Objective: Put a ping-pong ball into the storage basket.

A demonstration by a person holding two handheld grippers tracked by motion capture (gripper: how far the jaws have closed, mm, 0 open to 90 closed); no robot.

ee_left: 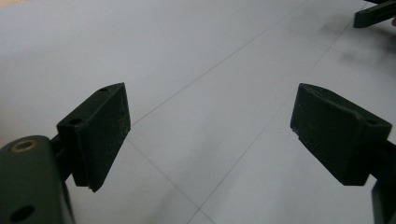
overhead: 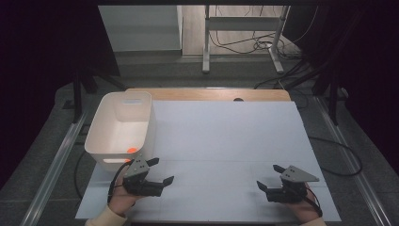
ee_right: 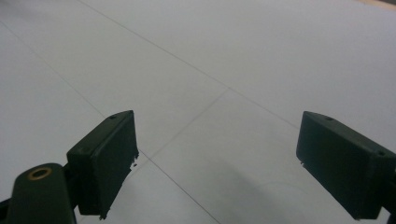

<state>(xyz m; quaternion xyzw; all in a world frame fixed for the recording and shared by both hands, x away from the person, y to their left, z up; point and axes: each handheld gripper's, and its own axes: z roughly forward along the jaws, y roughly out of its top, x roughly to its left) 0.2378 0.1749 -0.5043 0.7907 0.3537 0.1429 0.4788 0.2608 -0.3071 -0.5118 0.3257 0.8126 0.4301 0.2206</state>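
both tools, left tool [overhead: 161, 170] and right tool [overhead: 269, 177], gape empty beside the bin [overhead: 106, 141].

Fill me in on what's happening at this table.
A person holds a two-jaw gripper in each hand, low over the white table cover. The left gripper and the right gripper are both open and hold nothing. A white bin stands at the table's left with a small orange object inside.

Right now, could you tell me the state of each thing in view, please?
left gripper: open, nothing between its jaws.
right gripper: open, nothing between its jaws.
white bin: upright, uncovered.
orange ball: lying inside the bin, at its near end.
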